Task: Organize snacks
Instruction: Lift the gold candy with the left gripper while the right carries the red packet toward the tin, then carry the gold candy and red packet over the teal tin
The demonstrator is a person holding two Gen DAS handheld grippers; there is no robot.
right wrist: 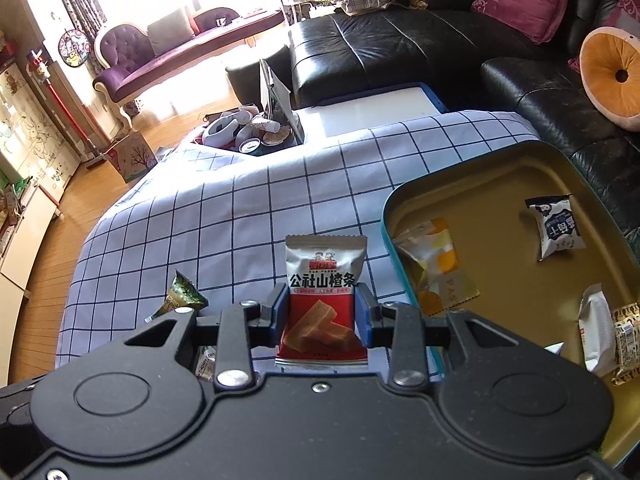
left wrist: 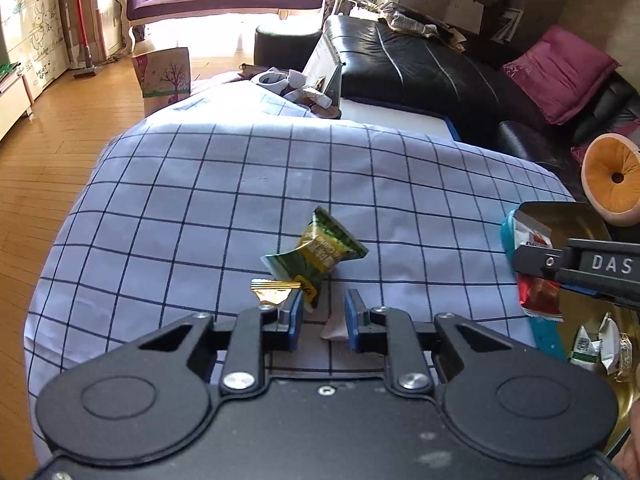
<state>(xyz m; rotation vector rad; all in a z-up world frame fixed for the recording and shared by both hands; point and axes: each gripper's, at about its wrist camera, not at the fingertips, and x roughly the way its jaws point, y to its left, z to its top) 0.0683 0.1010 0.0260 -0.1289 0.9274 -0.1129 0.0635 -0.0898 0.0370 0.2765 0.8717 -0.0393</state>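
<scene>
Snacks: four or so packets already lie in the tin tray (right wrist: pixel 516 160). Right gripper (right wrist: pixel 321 314), jaws clamped on a red-and-white packet (right wrist: pixel 323 280), is just beside the tray. Remaining: green packet (left wrist: pixel 320 256) on the checked cloth (left wrist: pixel 200 184), ahead of the left gripper (left wrist: pixel 323 312), jaws apart.

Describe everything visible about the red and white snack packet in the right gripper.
The packet is a glossy plastic sachet, white on top with black Chinese lettering, red below with a picture of tan bars, and serrated end seals. It stands roughly upright, pinched at its sides between the blue pads of the right gripper, held above the checked cloth, just left of the tin. The left wrist view shows it near the tin's rim.
</scene>
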